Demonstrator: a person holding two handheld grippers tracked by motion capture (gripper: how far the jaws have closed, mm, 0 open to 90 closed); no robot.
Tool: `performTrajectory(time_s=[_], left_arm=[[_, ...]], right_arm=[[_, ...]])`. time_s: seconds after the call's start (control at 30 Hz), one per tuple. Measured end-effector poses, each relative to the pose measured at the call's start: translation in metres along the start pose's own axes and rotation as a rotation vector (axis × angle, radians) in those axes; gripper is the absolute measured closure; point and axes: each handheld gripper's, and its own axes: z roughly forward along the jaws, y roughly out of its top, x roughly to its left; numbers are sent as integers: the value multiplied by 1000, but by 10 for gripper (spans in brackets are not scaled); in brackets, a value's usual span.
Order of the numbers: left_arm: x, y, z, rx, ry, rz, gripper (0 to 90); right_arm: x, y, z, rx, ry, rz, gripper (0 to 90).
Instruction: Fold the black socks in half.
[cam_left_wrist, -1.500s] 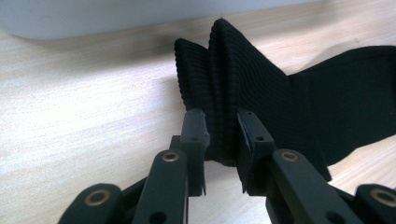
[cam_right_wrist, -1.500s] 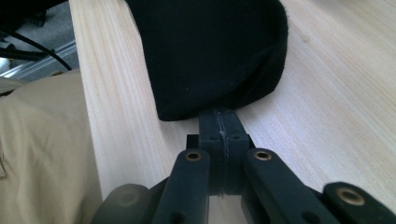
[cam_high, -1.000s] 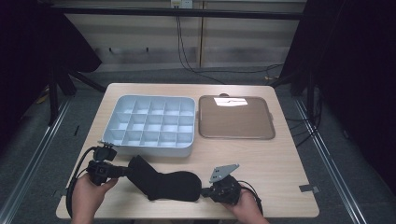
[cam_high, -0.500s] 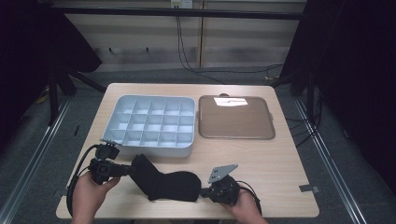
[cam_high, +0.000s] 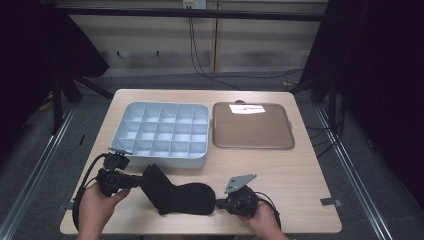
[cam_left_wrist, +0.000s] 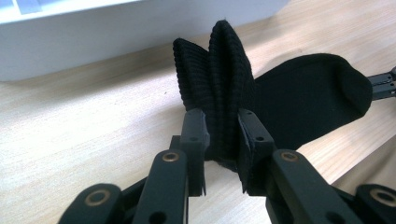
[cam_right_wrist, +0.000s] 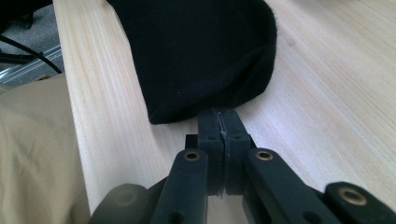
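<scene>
Sock (cam_high: 181, 196) lay on the surface (cam_high: 300, 170), left gripper (cam_left_wrist: 222, 140) jaws clamped on its cuff, right gripper (cam_right_wrist: 223, 122) jaws pinched on its toe.

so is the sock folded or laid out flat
Mostly flat: the black sock lies stretched on the table, but its ribbed cuff is bunched into folds between the left gripper fingers.

Black ribbed sock (cam_high: 177, 195), pale-blue organiser (cam_high: 162, 132), brown tray (cam_high: 252, 127)
</scene>
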Motion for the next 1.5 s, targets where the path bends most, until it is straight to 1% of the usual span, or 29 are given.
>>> performTrajectory(time_s=[0.07, 0.1, 0.13, 0.2, 0.3, 0.37, 0.4, 0.43, 0.47, 0.5, 0.57, 0.6, 0.63, 0.83, 0.87, 0.93, 0.97, 1.0, 1.03, 1.13, 1.17, 1.2, 1.23, 1.27, 1.33, 1.47, 1.5], left_arm=[[-2, 2, 0, 9, -2, 14, 749], [-3, 2, 0, 2, 0, 8, 749], [-4, 2, 0, 6, -6, 10, 749], [-4, 3, -1, 5, -6, 13, 748], [-5, 4, -1, 16, -13, 20, 748], [-6, 4, -1, 13, -19, 18, 748], [-7, 4, 0, 15, -23, 16, 748], [-7, 5, 0, 19, -24, 21, 748], [-8, 5, 0, 29, -28, 26, 748], [-9, 5, 0, 27, -27, 22, 748], [-10, 6, 0, 26, -28, 24, 748], [-11, 6, 0, 25, -30, 23, 748], [-11, 7, -1, 30, -30, 30, 748], [-13, 10, -5, 29, -33, 32, 748], [-14, 11, -6, 36, -34, 44, 748], [-18, 13, -6, 35, -40, 44, 748], [-18, 13, -6, 35, -40, 44, 748], [-20, 15, -7, 41, -42, 61, 748], [-20, 15, -7, 41, -42, 61, 748], [-23, 15, -5, 40, -42, 51, 748], [-25, 16, -4, 49, -50, 58, 748], [-26, 16, -2, 50, -50, 56, 748], [-27, 16, -2, 53, -50, 63, 748], [-29, 17, -1, 60, -55, 64, 748], [-32, 18, 0, 60, -59, 74, 748], [-34, 20, 2, 67, -65, 74, 748], [-35, 21, 2, 65, -60, 75, 748]], right_arm=[[0, 1, 1, -6, 2, 4, 886], [0, 1, 1, -7, 6, 4, 886], [0, 1, 2, -8, 3, 9, 886], [1, 1, 2, -11, 6, 12, 886], [1, 1, 3, -12, 4, 6, 886], [3, 2, 4, -11, 13, 12, 886], [3, 2, 4, -10, 13, 1, 886], [4, 3, 6, -17, 13, 11, 886], [5, 3, 6, -15, 15, 8, 885], [5, 3, 7, -14, 17, 15, 886], [5, 4, 7, -17, 18, 11, 887], [5, 4, 8, -20, 23, 22, 886], [5, 4, 8, -20, 23, 22, 886], [5, 3, 8, -26, 29, 32, 886], [5, 4, 8, -27, 30, 33, 886], [5, 4, 9, -26, 28, 26, 886], [5, 4, 9, -26, 28, 26, 886], [5, 4, 9, -28, 30, 28, 886], [5, 4, 9, -28, 30, 28, 886], [5, 4, 9, -30, 30, 26, 886], [5, 4, 9, -30, 29, 23, 886], [5, 4, 9, -26, 26, 21, 886], [6, 5, 9, -25, 24, 20, 886], [6, 5, 9, -23, 29, 20, 885], [6, 5, 9, -22, 29, 22, 885], [7, 5, 9, -21, 28, 23, 885], [7, 5, 9, -21, 28, 23, 885]])
